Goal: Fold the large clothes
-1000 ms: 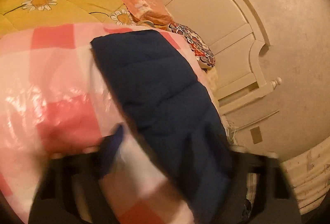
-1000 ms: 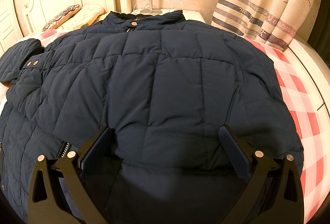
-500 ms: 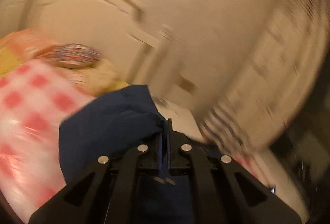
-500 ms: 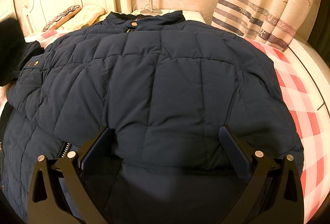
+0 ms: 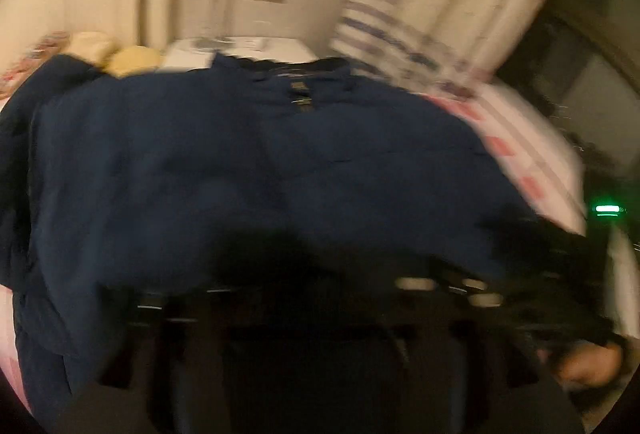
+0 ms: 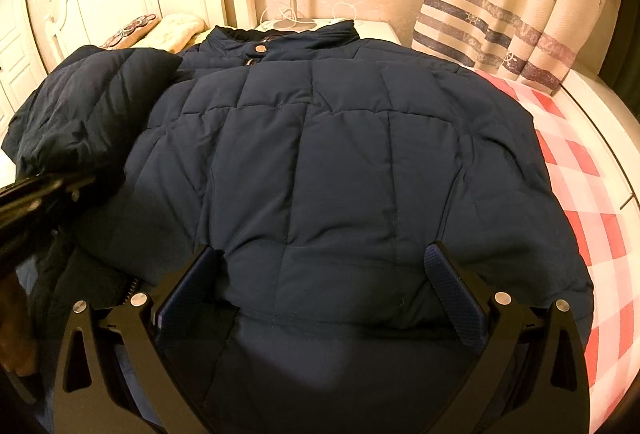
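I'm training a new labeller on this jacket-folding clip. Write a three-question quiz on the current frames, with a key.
1. True or false: the navy quilted jacket lies on a plain green bedsheet.
2. Which sleeve lies folded over the jacket's body in the right wrist view: A) picture-left, B) picture-right?
3. Fill in: the right hand-held gripper has its pads spread wide over the jacket's ____ edge.

Key: 1 false, the checked bedsheet is red, pink and white; 2 A; 3 near.
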